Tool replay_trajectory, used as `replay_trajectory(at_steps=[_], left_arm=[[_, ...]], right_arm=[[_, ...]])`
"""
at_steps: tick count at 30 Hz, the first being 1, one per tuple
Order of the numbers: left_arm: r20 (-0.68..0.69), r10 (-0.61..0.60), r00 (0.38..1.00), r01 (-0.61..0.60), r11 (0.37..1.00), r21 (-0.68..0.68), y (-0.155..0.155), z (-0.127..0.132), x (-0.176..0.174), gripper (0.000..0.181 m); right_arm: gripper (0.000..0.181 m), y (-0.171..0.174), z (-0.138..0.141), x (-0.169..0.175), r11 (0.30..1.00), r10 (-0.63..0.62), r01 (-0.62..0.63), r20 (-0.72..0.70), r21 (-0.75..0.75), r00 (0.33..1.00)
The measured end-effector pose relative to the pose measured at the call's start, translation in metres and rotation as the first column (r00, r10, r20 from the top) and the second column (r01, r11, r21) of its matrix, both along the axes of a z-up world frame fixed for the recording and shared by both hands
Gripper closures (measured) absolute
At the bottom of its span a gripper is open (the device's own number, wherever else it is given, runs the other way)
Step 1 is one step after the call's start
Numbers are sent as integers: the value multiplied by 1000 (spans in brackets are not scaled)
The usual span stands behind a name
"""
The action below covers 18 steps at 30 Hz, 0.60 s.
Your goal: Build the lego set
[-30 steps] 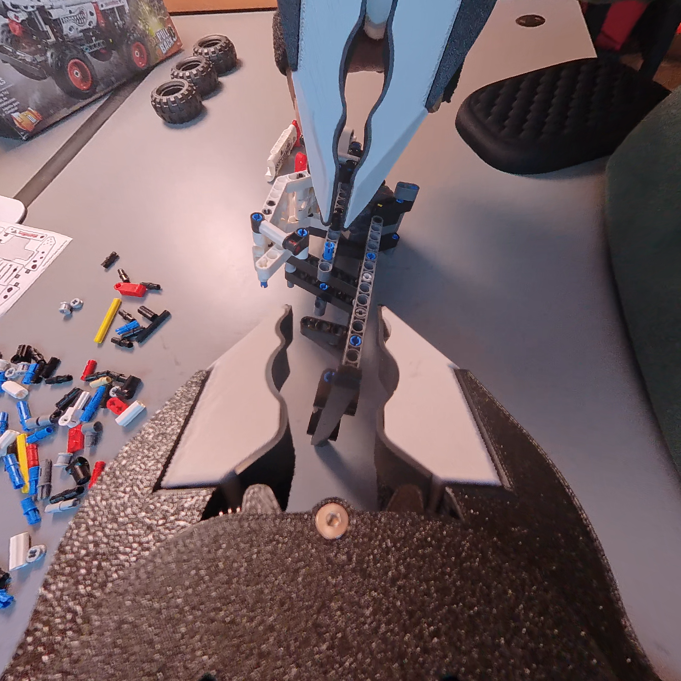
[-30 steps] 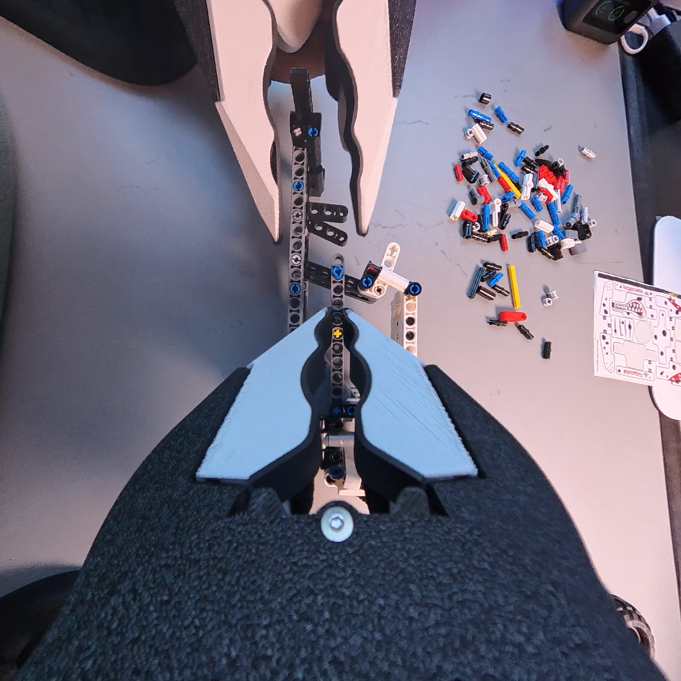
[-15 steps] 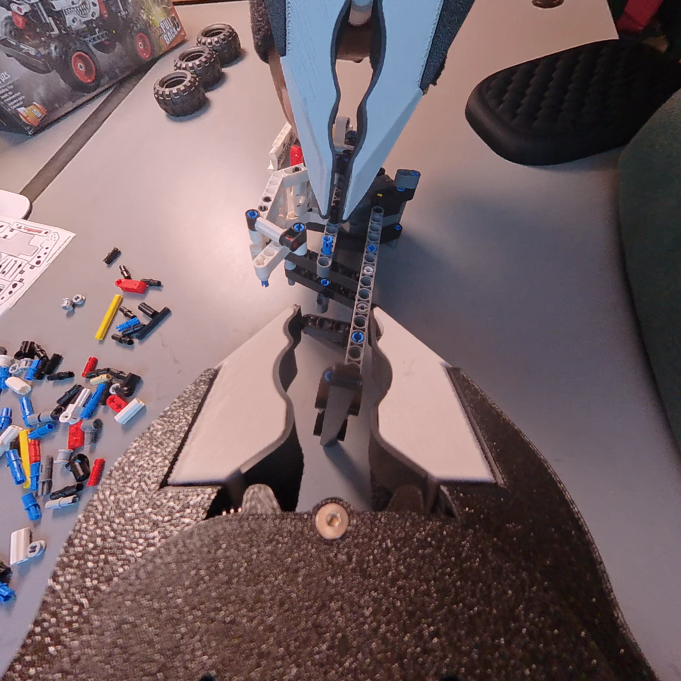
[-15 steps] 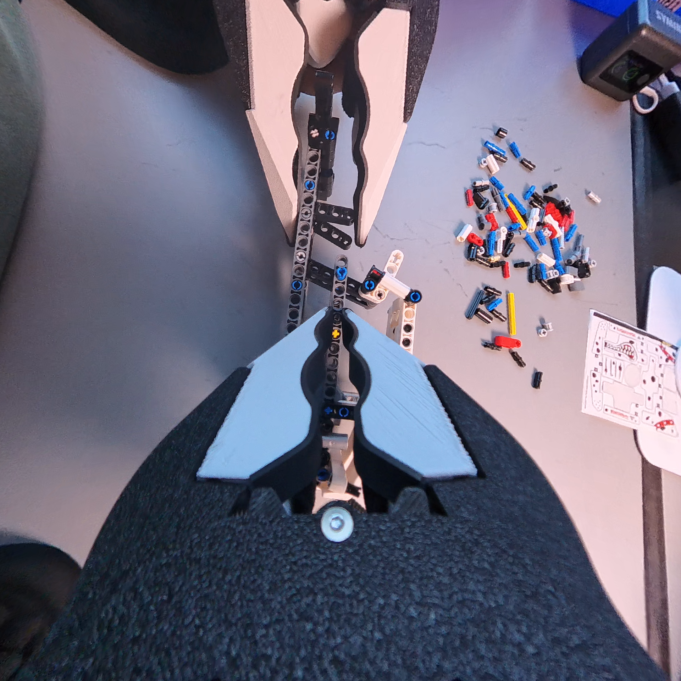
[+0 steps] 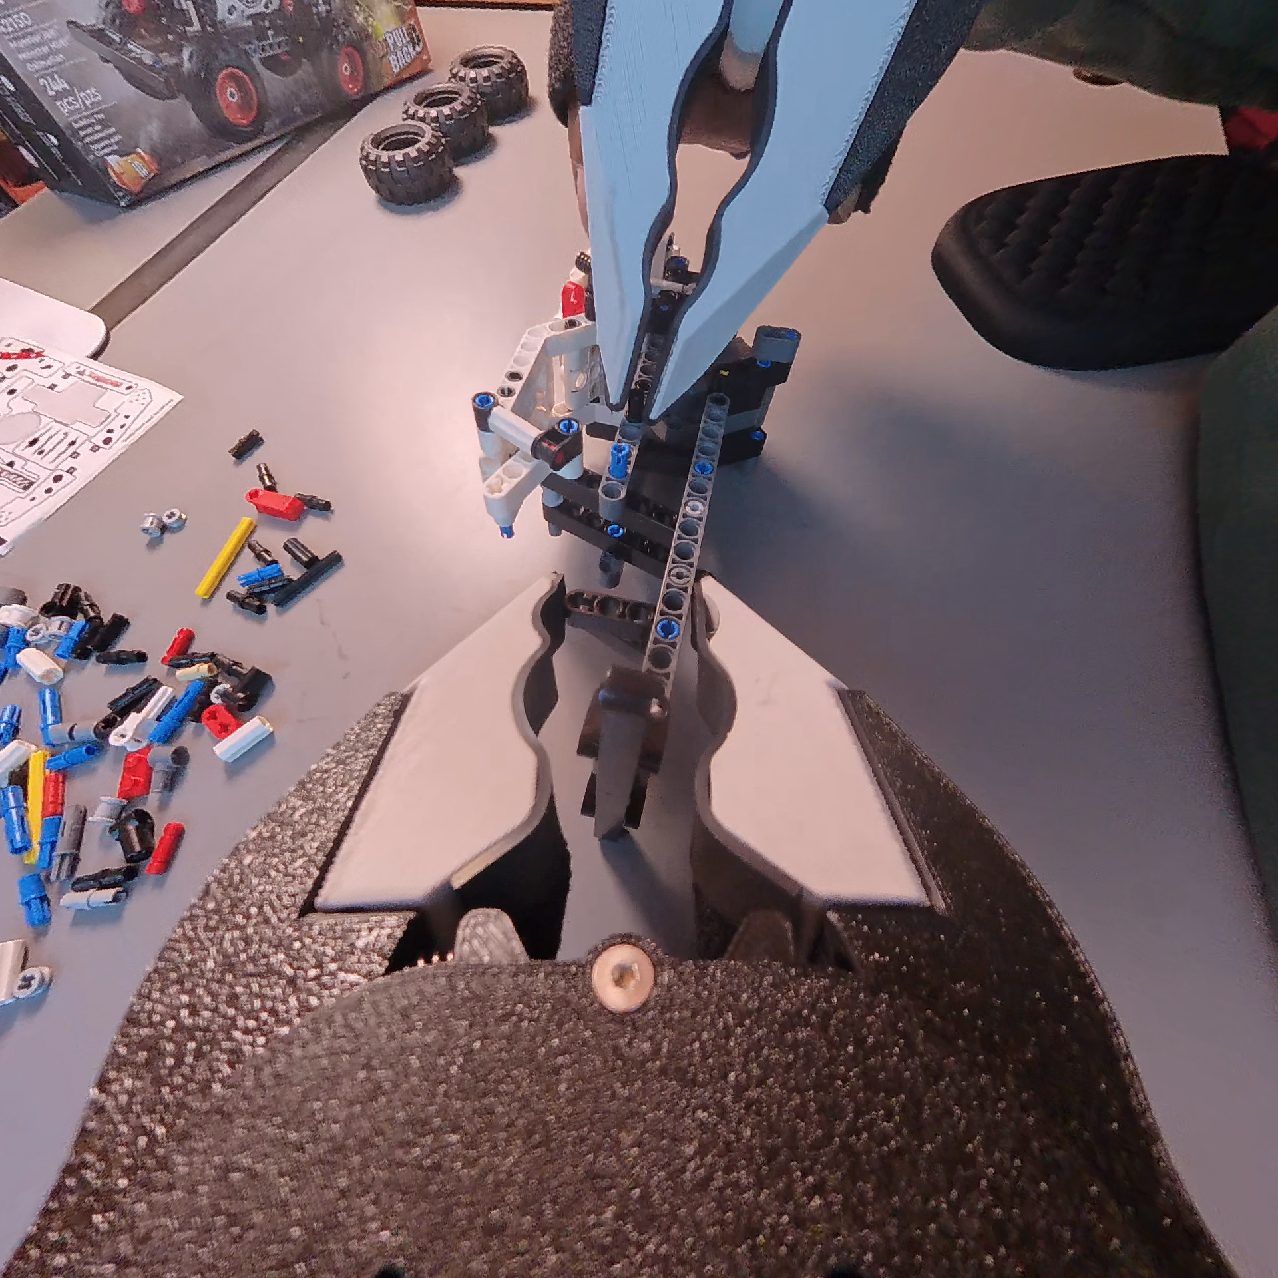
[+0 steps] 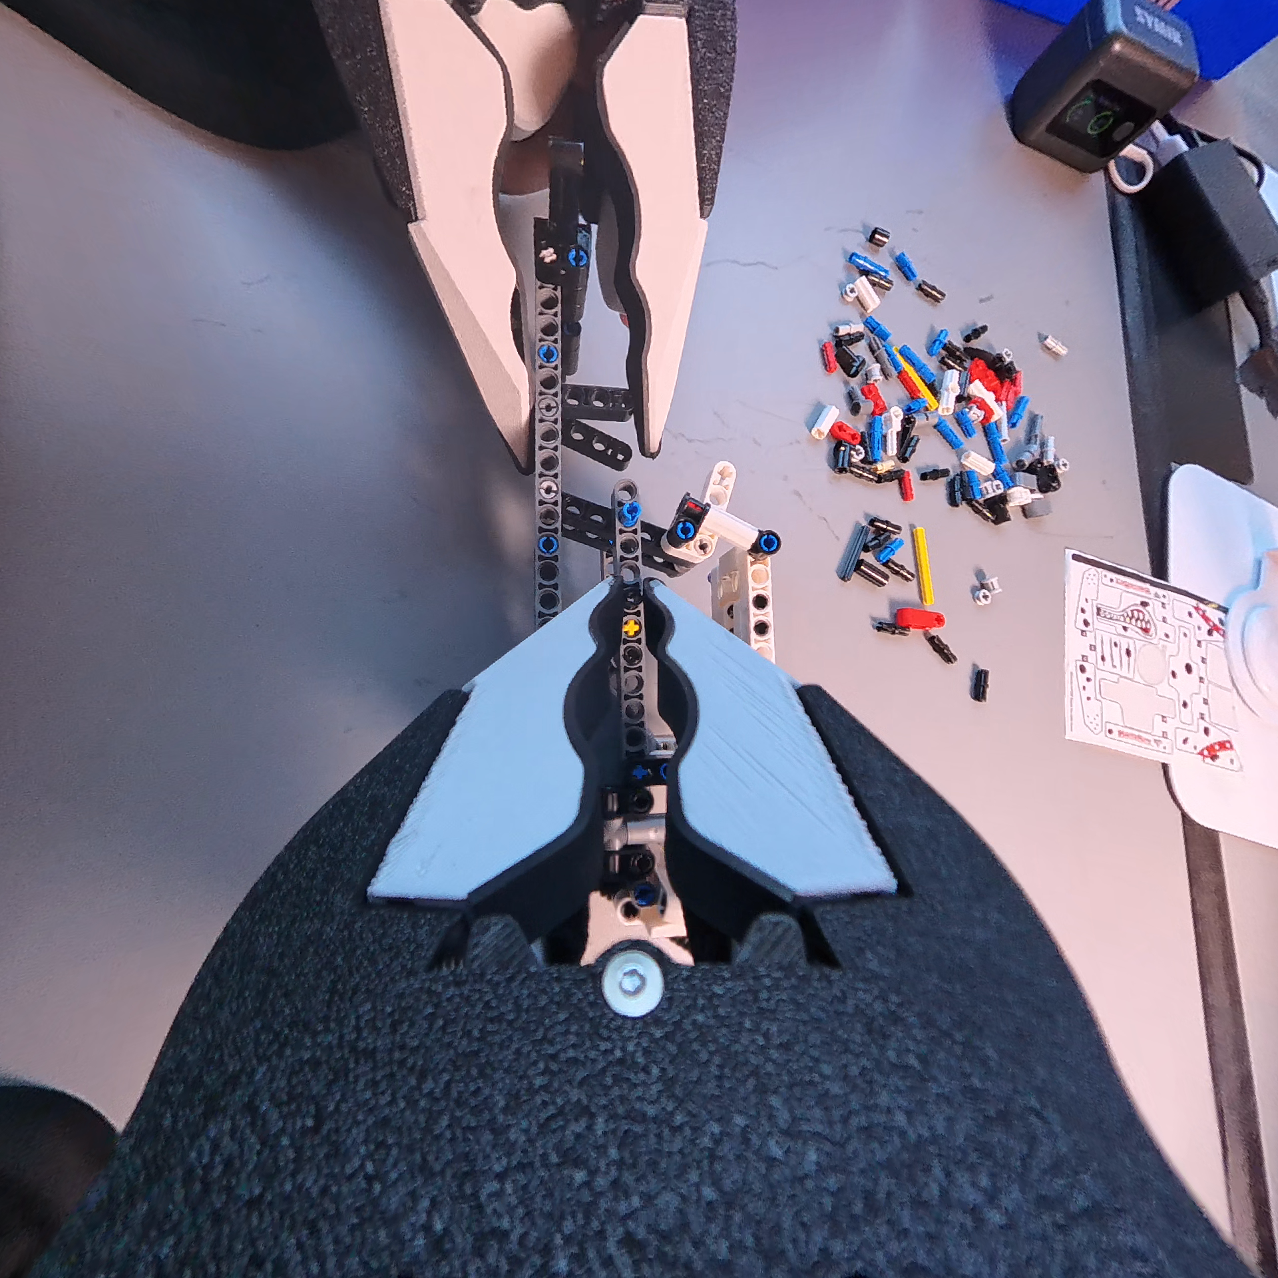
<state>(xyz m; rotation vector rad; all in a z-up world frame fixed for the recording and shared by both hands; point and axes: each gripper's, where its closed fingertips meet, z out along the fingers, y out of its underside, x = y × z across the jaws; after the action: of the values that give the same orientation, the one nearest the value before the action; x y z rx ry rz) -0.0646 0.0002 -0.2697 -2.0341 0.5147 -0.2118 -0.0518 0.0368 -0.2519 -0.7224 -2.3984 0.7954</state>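
A: How much of the lego set can be judged as built?

B: Only a partial frame (image 5: 622, 484) is seen, standing on the grey table (image 5: 968, 622) at the centre of both views. Grey and black beams are joined with blue pins, and a white linkage hangs off its 9 o'clock side in the left wrist view. No wheels are fitted: three black tyres (image 5: 442, 131) are lined up at 11 o'clock, next to the set box (image 5: 193, 90).

A: And how is the frame held?

B: The right gripper (image 6: 629, 588) is pinched on an upright grey beam (image 6: 631, 664) of the frame. The left gripper (image 5: 626, 588) is spread, its fingers on either side of the long grey beam (image 5: 684, 539) and the dark pointed piece (image 5: 619, 754) at that beam's near end; no contact can be made out.

A: What is left?

B: Most of it, by the look of things. A heap of loose pins and connectors (image 5: 104, 726) is scattered at 9 o'clock in the left wrist view, a yellow axle (image 5: 225, 557) and a red piece (image 5: 275, 503) lie between heap and frame, and the sticker sheet (image 5: 62, 429) appears unused. Bodywork and wheels are judged to be outstanding.
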Motion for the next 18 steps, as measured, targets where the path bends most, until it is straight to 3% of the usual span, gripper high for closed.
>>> replay_trajectory(at_steps=[10,18], left_arm=[[8,27,1000,-27,1000,15,3,1,-3,145],[-110,17,994,-10,998,60,3,0,-3,146]], right_arm=[[165,16,-6,9,996,-72,75,67,-40,995],[165,18,-7,12,995,-92,90,46,30,995]])
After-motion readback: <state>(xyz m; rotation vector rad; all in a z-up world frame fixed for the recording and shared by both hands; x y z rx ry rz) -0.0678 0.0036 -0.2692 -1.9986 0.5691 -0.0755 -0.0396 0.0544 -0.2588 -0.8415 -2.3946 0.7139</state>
